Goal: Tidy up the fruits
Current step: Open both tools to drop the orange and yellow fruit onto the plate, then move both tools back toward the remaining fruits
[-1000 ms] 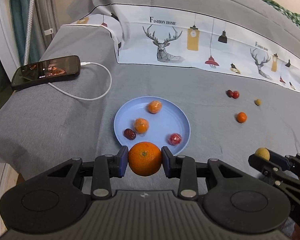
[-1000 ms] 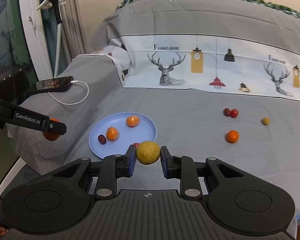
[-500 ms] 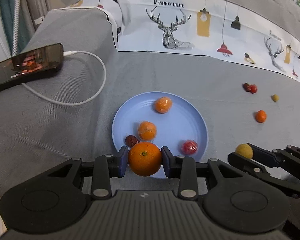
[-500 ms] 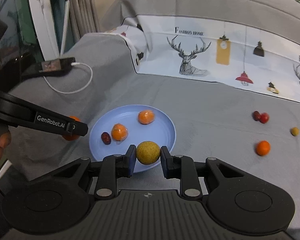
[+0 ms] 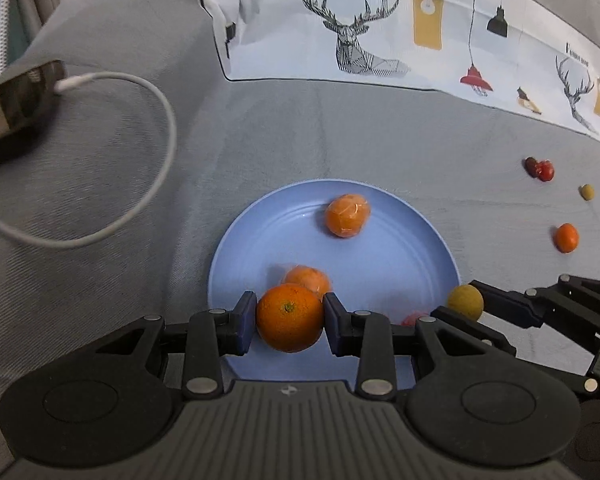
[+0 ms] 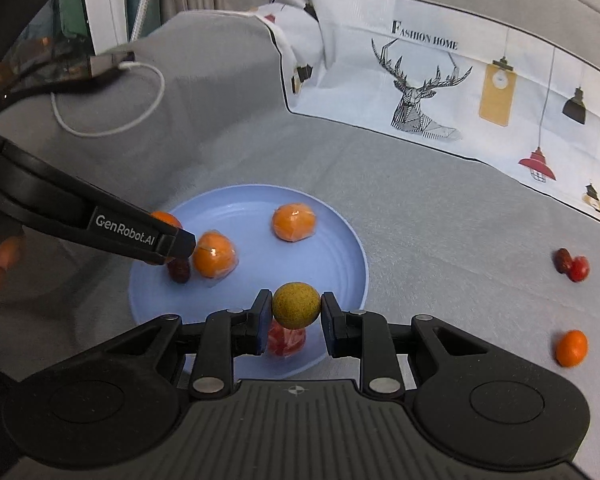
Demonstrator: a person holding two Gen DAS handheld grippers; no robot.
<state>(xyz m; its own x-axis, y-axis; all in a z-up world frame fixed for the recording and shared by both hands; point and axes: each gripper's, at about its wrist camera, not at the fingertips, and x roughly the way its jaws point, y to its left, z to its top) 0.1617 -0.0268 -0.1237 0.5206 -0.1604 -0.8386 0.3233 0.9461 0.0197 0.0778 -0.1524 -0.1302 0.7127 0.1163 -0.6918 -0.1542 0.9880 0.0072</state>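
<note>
My left gripper (image 5: 290,324) is shut on an orange (image 5: 290,322) over the near left part of the blue plate (image 5: 260,240). My right gripper (image 6: 296,314) is shut on a yellow-green round fruit (image 6: 296,305) over the plate's near edge (image 6: 356,248); it also shows in the left wrist view (image 5: 465,301). On the plate lie two wrapped oranges (image 6: 294,222) (image 6: 214,254), a dark red date (image 6: 179,271) and a red wrapped fruit (image 6: 286,340). The left gripper's finger (image 6: 140,236) reaches over the plate from the left.
On the grey cloth to the right lie a small orange (image 6: 571,347), a date beside a red fruit (image 6: 572,266) and a small yellow-green fruit (image 5: 587,192). A phone (image 5: 16,104) with a white cable (image 5: 156,120) lies at the far left. A printed deer cloth (image 5: 380,32) hangs behind.
Both grippers have moved forward and down toward the plate, each still holding its fruit. The right gripper has come in closer to the left one.
</note>
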